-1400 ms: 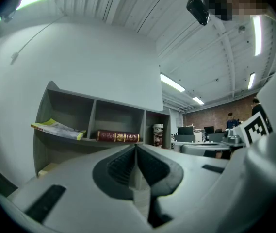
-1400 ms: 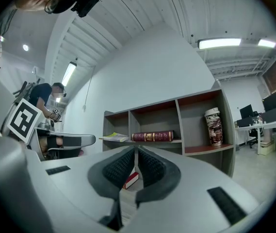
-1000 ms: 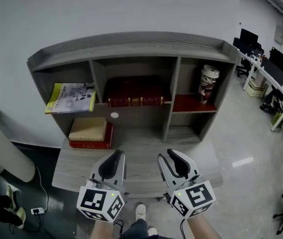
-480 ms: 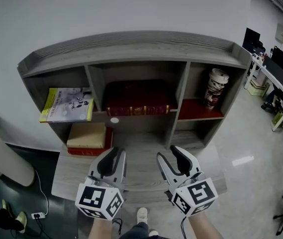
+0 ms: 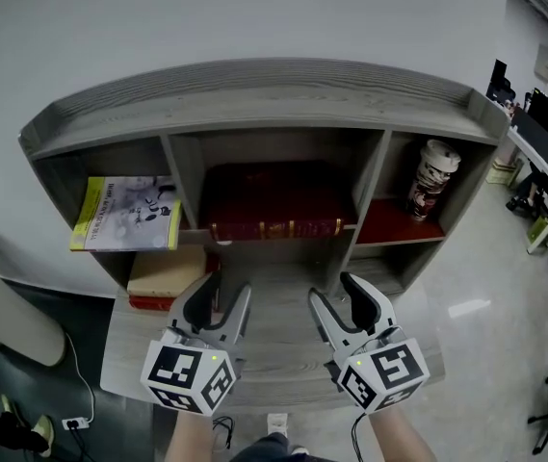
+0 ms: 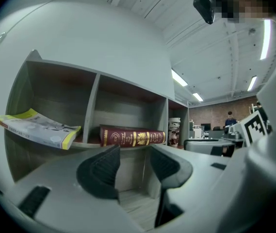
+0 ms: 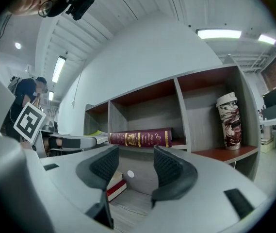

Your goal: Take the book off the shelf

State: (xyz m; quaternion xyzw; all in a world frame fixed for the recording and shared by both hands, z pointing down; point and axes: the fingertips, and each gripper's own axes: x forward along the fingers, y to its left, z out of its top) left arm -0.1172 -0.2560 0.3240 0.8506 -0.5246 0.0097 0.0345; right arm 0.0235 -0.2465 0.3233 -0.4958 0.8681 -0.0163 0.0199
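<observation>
The dark red book (image 5: 274, 200) lay flat in the centre compartment of the grey shelf (image 5: 254, 89), with its gold-printed spine facing me. At its 9 o'clock a yellow-edged magazine (image 5: 127, 215) lay in the left compartment, sticking out past the front edge. At 3 o'clock a patterned cup (image 5: 431, 179) stood upright in the right compartment. At 8 o'clock, one level lower, sat a small stack (image 5: 166, 275), a tan volume on top of a red one. I held the left gripper (image 5: 223, 296) at the book's 7 o'clock and the right gripper (image 5: 343, 296) at its 5 o'clock, both near the book but clear of it. Both pointed level at the shelf. Their jaws had just been opening and stood partly apart, with nothing between them.
</observation>
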